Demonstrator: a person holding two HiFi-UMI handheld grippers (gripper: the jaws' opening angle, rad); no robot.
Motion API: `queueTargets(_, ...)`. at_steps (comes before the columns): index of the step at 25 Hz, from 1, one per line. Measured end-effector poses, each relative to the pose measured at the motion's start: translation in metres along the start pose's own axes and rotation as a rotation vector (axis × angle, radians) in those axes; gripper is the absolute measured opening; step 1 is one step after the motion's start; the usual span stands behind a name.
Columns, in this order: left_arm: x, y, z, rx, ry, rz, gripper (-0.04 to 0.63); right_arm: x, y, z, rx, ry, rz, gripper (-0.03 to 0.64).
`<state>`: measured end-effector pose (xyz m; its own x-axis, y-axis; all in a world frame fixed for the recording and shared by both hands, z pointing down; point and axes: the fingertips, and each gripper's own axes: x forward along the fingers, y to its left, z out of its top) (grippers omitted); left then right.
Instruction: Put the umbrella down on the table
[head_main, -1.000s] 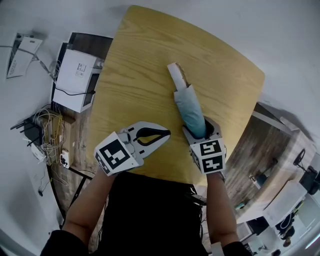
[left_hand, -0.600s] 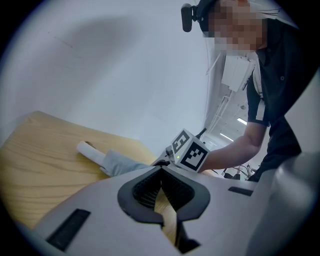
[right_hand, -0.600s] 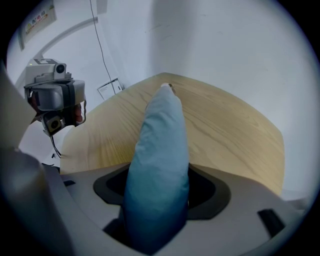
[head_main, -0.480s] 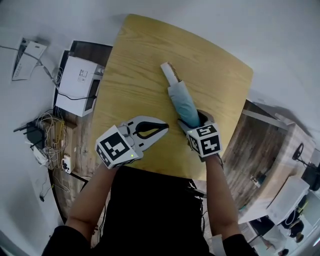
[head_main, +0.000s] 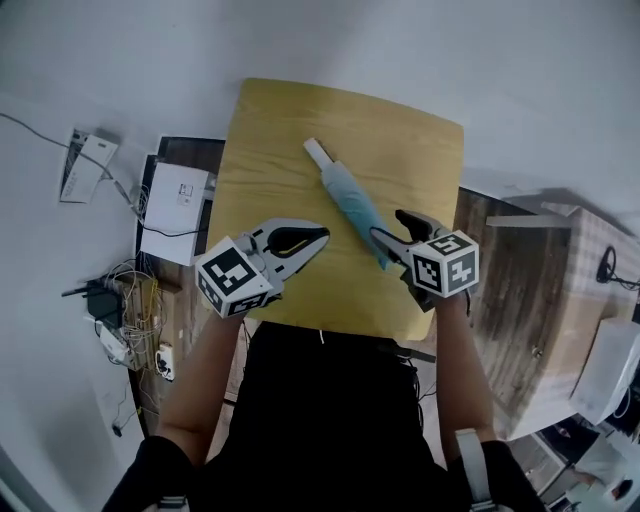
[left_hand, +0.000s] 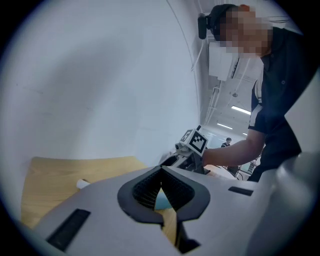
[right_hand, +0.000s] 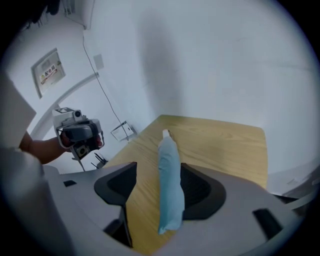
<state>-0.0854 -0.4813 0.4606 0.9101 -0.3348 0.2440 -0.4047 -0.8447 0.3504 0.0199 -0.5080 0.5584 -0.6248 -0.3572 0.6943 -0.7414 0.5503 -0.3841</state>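
The table (head_main: 290, 130) carries the umbrella (head_main: 350, 205), which lies flat and diagonal near its middle, so I judge the putting-down almost finished. The right gripper (head_main: 393, 230) has its jaws wide apart around the near end, not pressing it. Next it should draw straight back. The left gripper (head_main: 320, 234) hovers beside, jaws together, empty.

- One umbrella (head_main: 350, 205) is lying on one wooden table (head_main: 400, 130).
- Two grippers are hovering at the near edge: the left gripper (head_main: 322, 236) and the right gripper (head_main: 388, 225).
- One white box (head_main: 175, 210) is sitting at left.
- One cable tangle (head_main: 125, 310) is lying near left.
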Motion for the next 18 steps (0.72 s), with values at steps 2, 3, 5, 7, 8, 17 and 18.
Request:
queueTargets(2, 0.003, -0.012, 0.019, 0.029, -0.016, -0.007, 0.014, -0.025, 0.011, 0.013, -0.022, -0.053, 0.024, 0.249)
queueTargets(3, 0.006, -0.019, 0.027, 0.040, -0.023, -0.013, 0.012, -0.037, 0.017, 0.018, -0.036, -0.079, 0.030, 0.212)
queueTargets(5, 0.011, -0.035, 0.043, 0.064, -0.033, -0.027, 0.012, -0.064, 0.030, 0.029, -0.062, -0.145, 0.042, 0.120)
queueTargets(7, 0.017, -0.051, 0.059, 0.091, -0.041, -0.041, 0.014, -0.091, 0.045, 0.041, -0.089, -0.225, 0.069, 0.059)
queueTargets(8, 0.019, -0.058, 0.066, 0.100, -0.048, -0.049, 0.014, -0.104, 0.053, 0.047, -0.108, -0.264, 0.092, 0.039)
queueTargets(17, 0.043, -0.127, 0.098, 0.158, -0.047, -0.093, 0.012, -0.210, 0.089, 0.051, -0.192, -0.619, 0.288, 0.018)
queueTargets(18, 0.044, -0.132, 0.099, 0.160, -0.052, -0.094, 0.014, -0.216, 0.087, 0.048, -0.185, -0.648, 0.302, 0.018)
